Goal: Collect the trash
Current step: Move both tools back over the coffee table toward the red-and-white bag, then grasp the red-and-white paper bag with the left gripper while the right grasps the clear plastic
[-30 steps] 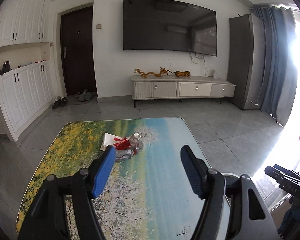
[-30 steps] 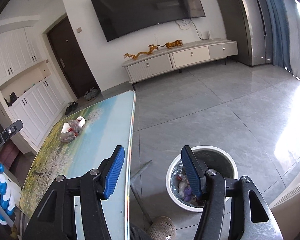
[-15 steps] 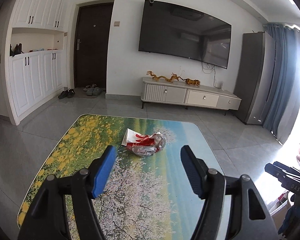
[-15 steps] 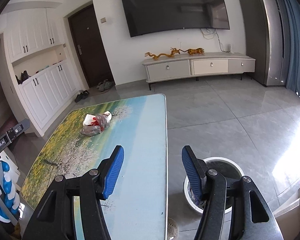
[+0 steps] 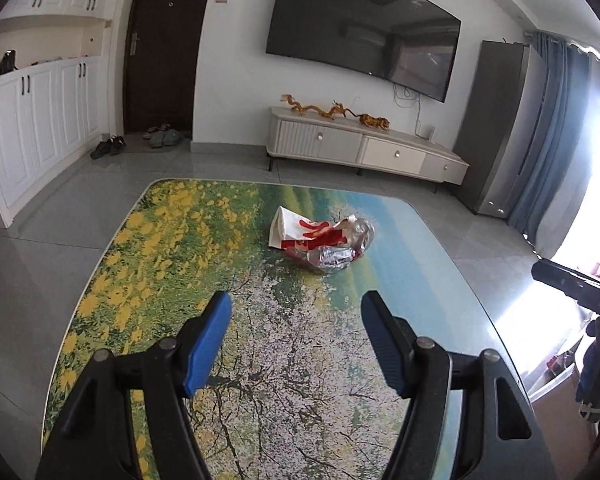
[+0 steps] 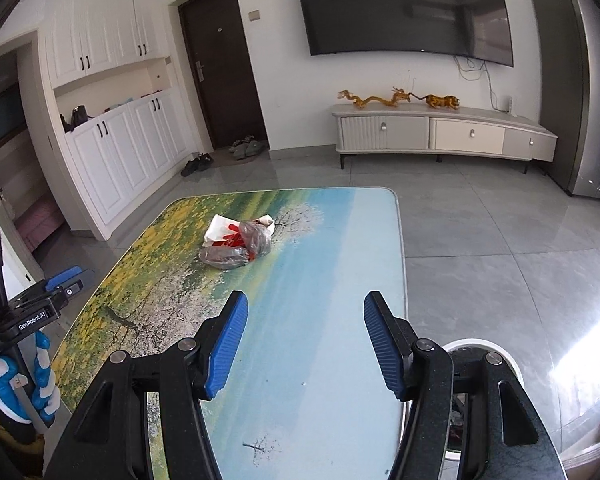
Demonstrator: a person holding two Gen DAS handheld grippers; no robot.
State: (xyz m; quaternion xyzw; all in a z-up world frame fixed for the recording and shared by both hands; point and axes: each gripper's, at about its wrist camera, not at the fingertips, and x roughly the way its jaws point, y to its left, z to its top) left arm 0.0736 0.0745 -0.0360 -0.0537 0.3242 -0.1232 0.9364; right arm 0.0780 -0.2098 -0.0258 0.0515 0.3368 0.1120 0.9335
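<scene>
Bin (image 6: 500, 354) beside table (image 6: 340, 320), contents hidden; trash (image 6: 238, 240) on tabletop; left gripper (image 5: 296, 320), right gripper (image 6: 304, 320) both agape, empty.

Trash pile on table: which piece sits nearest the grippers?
The crumpled clear plastic wrapper, at the pile's near edge. The white-and-red paper carton lies behind it, farther away.

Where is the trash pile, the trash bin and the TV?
trash pile (image 5: 320, 238), left wrist view, on the red-and-white wrapper.
trash bin (image 6: 482, 347), right wrist view, on its white rim.
TV (image 6: 404, 4), right wrist view, middle of the screen.
</scene>
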